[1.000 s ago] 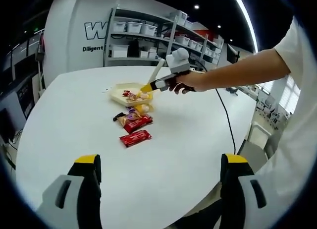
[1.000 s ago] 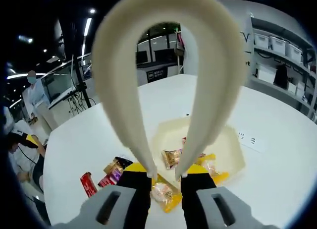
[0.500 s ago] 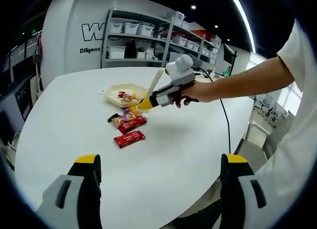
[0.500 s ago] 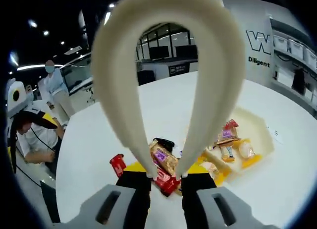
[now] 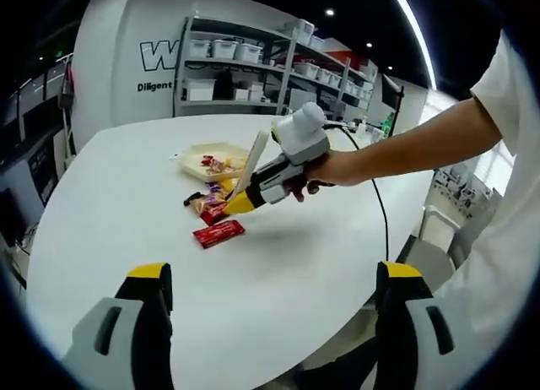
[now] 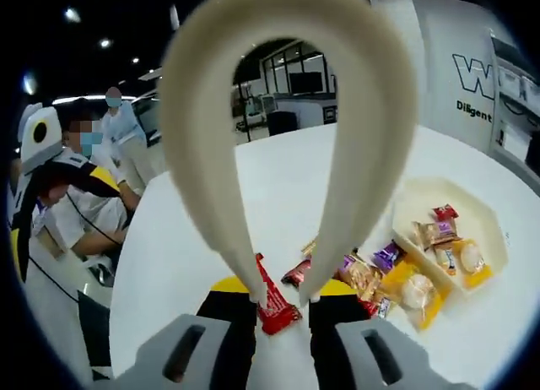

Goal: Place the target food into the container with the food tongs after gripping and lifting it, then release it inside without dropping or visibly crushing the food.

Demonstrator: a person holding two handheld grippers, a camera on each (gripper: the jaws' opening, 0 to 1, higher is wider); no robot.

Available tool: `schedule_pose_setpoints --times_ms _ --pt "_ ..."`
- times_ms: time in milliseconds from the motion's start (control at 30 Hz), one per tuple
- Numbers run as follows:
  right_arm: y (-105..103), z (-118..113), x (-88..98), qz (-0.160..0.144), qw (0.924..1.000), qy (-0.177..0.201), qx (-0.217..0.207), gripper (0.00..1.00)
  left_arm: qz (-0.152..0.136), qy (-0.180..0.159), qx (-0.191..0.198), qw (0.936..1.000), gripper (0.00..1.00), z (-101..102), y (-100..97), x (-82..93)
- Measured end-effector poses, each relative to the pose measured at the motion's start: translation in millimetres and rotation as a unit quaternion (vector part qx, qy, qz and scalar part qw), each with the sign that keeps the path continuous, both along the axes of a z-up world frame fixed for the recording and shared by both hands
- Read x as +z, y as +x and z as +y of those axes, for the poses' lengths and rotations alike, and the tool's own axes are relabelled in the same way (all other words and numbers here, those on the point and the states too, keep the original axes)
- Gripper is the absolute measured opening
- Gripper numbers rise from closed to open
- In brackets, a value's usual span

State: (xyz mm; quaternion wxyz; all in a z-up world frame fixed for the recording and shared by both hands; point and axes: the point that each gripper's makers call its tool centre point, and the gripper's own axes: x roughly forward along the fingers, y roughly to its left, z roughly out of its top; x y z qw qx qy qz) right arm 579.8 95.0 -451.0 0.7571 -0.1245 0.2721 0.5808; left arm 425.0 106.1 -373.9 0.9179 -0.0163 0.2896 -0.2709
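The right tool (image 6: 283, 299) is clamped tight on a pair of cream food tongs (image 6: 278, 111), and the tong tips sit just above a red snack packet (image 6: 272, 297) that lies flat on the white worktop (image 6: 211, 213). The red snack packet looks like the food to pick up next, though that is a guess. It lies a little apart from a small pile of other wrapped snacks (image 6: 363, 276), and the cream container (image 6: 494, 238) is farther off to the right with a few snacks already in it. The packet looks light, thin and shiny, so it may slip out of the tongs. What is inside could snap or squash, so a soft squeeze is best. A good place to pinch it looks like across the middle of its long sides, not at a flat sealed end. The left tool (image 5: 274, 322) waits near the worktop edge, spread wide with nothing in it.
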Motion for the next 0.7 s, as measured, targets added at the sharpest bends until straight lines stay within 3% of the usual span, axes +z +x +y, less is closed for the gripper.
schedule_pose_setpoints --times_ms 433,567,700 --pt "-12 15 -18.7 -0.015 0.9978 -0.028 0.058 0.19 -0.001 0.001 0.014 0.9999 0.98 9 -2.4 2.2" --pt "-10 16 -21.5 -0.027 0.997 -0.03 0.065 0.2 0.0 0.003 0.014 0.9999 0.98 10 -3.5 1.0" --pt "-8 18 -21.7 -0.021 0.9973 -0.028 0.065 0.2 0.002 0.003 0.016 0.9999 0.98 11 -3.5 0.3"
